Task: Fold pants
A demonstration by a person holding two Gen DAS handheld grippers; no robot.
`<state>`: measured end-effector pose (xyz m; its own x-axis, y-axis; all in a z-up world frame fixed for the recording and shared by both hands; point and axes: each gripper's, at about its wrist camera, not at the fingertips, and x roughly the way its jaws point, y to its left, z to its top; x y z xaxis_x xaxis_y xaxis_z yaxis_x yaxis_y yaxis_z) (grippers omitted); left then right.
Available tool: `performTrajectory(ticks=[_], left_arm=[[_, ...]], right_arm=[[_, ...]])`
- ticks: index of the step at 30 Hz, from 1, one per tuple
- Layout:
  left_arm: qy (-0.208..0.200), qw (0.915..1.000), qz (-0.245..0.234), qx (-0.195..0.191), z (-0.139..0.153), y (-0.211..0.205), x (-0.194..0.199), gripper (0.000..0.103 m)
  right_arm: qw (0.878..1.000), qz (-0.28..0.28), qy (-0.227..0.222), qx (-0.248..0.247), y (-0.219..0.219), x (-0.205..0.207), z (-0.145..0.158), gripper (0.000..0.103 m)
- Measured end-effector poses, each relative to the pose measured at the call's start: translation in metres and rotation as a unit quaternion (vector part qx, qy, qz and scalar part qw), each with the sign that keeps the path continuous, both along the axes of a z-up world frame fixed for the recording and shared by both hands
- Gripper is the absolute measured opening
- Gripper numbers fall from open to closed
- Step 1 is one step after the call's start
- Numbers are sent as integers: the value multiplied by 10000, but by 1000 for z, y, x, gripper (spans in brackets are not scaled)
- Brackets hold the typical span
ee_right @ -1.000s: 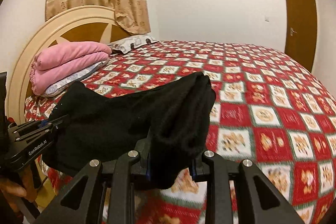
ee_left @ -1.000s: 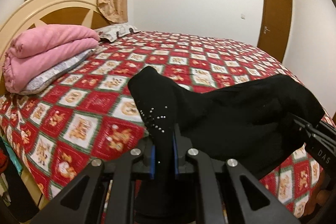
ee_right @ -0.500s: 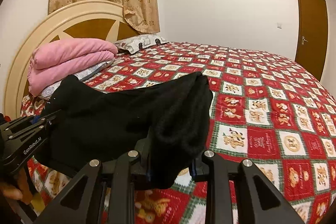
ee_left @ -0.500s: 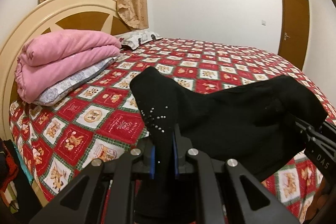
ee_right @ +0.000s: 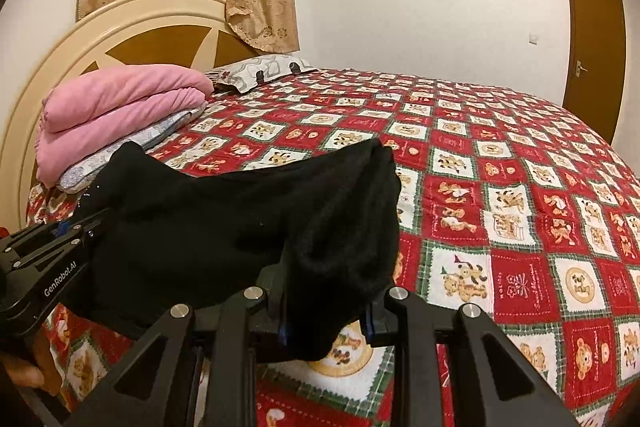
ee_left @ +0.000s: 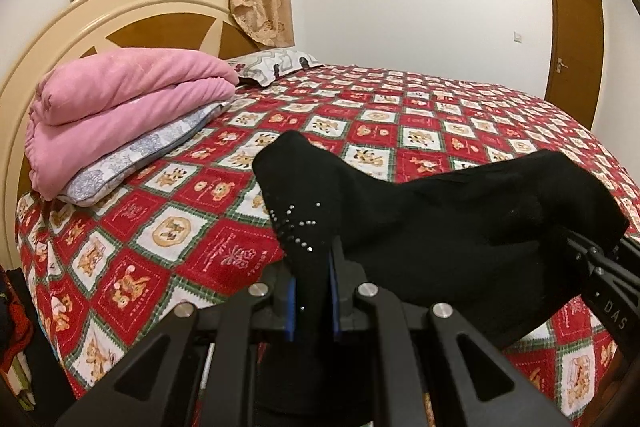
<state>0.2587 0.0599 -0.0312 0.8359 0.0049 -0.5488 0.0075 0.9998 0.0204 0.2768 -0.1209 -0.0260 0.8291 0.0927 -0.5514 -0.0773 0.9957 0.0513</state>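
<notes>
Pants of plain black cloth hang in the air above the near edge of the bed, stretched between the two grippers. The fabric looks soft and matte, thick where it bunches, and it sags in a shallow curve from one grip to the other. Near the left gripper a small spray of silver studs glints on the cloth; the rest is unmarked. That gripper's blue-padded fingers are pressed tight on a narrow fold, which rises past them to a rounded peak. In the right wrist view the right gripper is closed on a much thicker wad of the same pants, so its fingers stand a little apart with the cloth filling the gap and a flap drooping below them. Under the garment lies a red, white and green checked bedspread with bear pictures. At the headboard a folded pink blanket rests on a grey patterned pillow.
</notes>
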Motion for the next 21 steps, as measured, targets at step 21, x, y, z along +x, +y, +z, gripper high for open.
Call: performTrajectory(ticks=[21], left_arm=[[691,9969,-12,365,-46,-7,27,18]], right_arm=[[9975,-30,704,-93,-11,34,-54,27]])
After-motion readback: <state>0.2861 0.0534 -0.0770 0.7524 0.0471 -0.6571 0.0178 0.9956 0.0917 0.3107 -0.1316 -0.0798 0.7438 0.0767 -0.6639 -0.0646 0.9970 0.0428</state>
